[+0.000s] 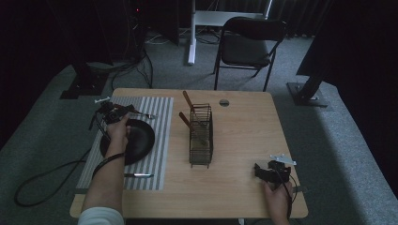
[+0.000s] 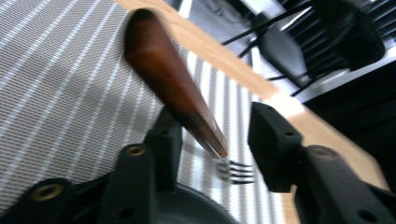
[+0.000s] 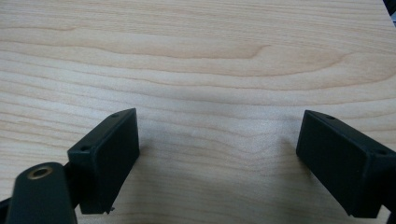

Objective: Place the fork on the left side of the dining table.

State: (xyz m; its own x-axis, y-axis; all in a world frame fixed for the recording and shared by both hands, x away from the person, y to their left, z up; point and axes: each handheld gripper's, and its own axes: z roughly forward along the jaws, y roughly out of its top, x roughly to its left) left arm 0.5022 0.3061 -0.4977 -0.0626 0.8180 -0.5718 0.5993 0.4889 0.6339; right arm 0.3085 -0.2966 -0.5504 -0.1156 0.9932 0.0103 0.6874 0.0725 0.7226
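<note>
At the left of the high view, the left gripper (image 1: 112, 114) hangs over the far edge of a round black plate (image 1: 136, 140) that sits on a grey-and-white striped woven placemat (image 1: 159, 117). In the left gripper view a fork with a reddish-brown wooden handle and steel tines (image 2: 173, 88) lies slanted on the placemat, its handle running toward the upper left of the frame and its tines pointing at the lower right, just beyond the plate's rim. The jaws stand apart with the neck of the fork between them; the pads do not press on it, so the fork is loose on the mat.

At the lower right of the high view, the right gripper (image 1: 264, 172) rests near the front edge of the light wooden counter (image 1: 244, 136), its jaws spread wide over bare wood with nothing between them.

The likely trouble from here is that the fork lies crooked rather than square to the plate. If the left gripper pulls away at a slant, a jaw could catch the slim neck or tines and swing the fork onto the plate rim. A second pinch there could slip, since the handle tapers and looks polished.
</note>
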